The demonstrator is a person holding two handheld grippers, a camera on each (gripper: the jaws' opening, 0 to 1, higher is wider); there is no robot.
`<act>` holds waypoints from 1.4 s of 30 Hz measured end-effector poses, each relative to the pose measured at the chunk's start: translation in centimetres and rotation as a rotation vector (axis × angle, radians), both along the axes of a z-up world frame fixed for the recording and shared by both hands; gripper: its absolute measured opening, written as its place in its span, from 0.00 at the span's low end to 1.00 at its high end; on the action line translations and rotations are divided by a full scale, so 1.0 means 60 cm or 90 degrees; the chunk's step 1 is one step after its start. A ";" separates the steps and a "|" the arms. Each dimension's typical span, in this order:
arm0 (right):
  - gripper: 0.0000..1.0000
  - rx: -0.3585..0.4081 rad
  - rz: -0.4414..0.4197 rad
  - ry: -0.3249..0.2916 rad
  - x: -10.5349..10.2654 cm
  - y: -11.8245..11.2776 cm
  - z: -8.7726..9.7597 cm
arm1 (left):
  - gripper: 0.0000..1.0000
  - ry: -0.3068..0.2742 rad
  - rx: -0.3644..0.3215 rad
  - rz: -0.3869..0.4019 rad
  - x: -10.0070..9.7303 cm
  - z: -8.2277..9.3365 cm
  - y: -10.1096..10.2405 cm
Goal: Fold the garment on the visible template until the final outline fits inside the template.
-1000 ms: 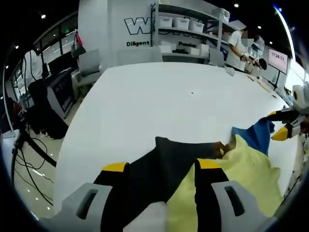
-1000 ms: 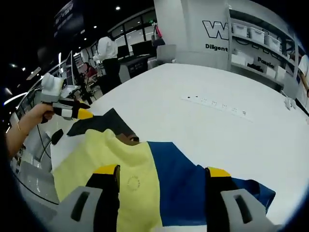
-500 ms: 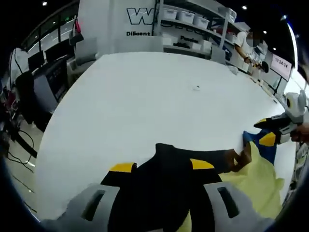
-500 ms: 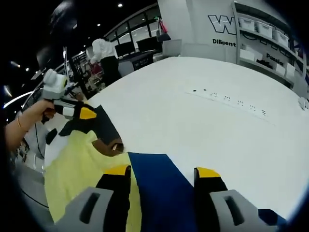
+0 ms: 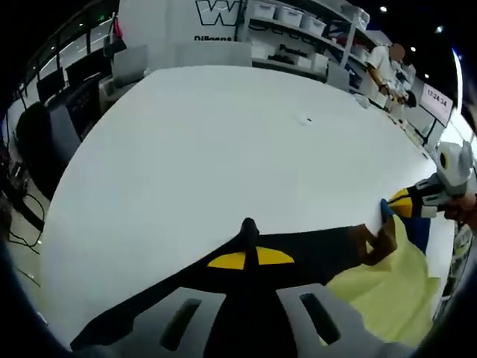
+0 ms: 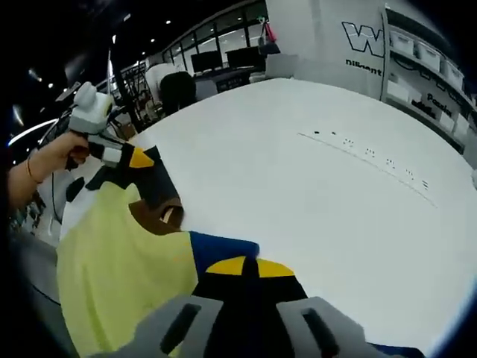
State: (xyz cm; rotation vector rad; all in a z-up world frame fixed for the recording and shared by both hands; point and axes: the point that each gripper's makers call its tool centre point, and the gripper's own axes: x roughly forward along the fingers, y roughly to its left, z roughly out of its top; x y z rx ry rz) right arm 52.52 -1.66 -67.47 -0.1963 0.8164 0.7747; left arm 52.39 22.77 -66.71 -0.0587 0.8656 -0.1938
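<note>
The garment lies at the near edge of the white table [image 5: 223,149]: yellow body [image 5: 380,298], brown collar [image 5: 381,242], one black sleeve [image 5: 328,250] and one blue sleeve [image 6: 220,247]. My left gripper [image 5: 250,259] is shut on the black sleeve, its yellow tips meeting on the cloth. In the right gripper view the left gripper [image 6: 128,158] holds that black sleeve [image 6: 160,186] beside the yellow body [image 6: 119,276]. My right gripper [image 6: 250,267] is shut on the blue sleeve. It also shows at the right of the left gripper view as the right gripper [image 5: 406,203], pinching blue cloth [image 5: 387,209].
A row of small dark marks [image 6: 373,156] runs across the white table [image 6: 298,194]. Shelves with boxes [image 5: 298,19] and a person in white [image 5: 384,67] stand beyond the far edge. Chairs [image 5: 127,67] and desks line the left side.
Both pairs of jaws have gone from open to shut, the left on the black sleeve, the right on the blue sleeve. Both cameras came lower and closer to the cloth.
</note>
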 end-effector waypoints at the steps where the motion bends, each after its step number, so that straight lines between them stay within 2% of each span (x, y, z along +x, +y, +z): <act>1: 0.00 -0.003 0.001 -0.001 -0.001 -0.001 0.001 | 0.05 -0.006 0.001 0.004 0.000 0.003 0.001; 4: 0.00 -0.021 0.031 -0.058 -0.001 -0.007 0.024 | 0.05 -0.030 0.022 0.021 0.001 0.019 0.015; 6: 0.00 -0.016 0.045 -0.080 -0.006 -0.005 0.040 | 0.05 -0.045 0.021 0.035 0.000 0.029 0.022; 8: 0.00 -0.001 0.063 -0.117 -0.011 -0.002 0.063 | 0.05 -0.055 0.019 0.056 -0.005 0.039 0.032; 12: 0.00 -0.016 0.077 -0.141 -0.038 -0.015 0.077 | 0.05 -0.084 0.026 0.095 -0.016 0.052 0.051; 14: 0.00 -0.025 0.081 -0.129 -0.056 -0.021 0.068 | 0.05 -0.089 0.022 0.106 -0.022 0.050 0.056; 16: 0.00 -0.029 0.081 -0.115 -0.069 -0.024 0.050 | 0.05 -0.072 0.030 0.127 -0.031 0.037 0.068; 18: 0.00 -0.050 0.073 -0.085 -0.082 -0.032 0.026 | 0.05 -0.064 0.017 0.140 -0.035 0.029 0.070; 22: 0.00 -0.055 0.061 -0.071 -0.084 -0.032 0.006 | 0.05 -0.048 0.013 0.143 -0.041 0.013 0.070; 27: 0.00 -0.048 0.035 -0.067 -0.065 -0.029 0.005 | 0.05 -0.020 0.014 0.143 -0.046 -0.005 0.073; 42: 0.00 -0.044 -0.056 -0.073 0.047 -0.017 0.005 | 0.05 -0.034 -0.001 0.183 -0.027 -0.002 0.083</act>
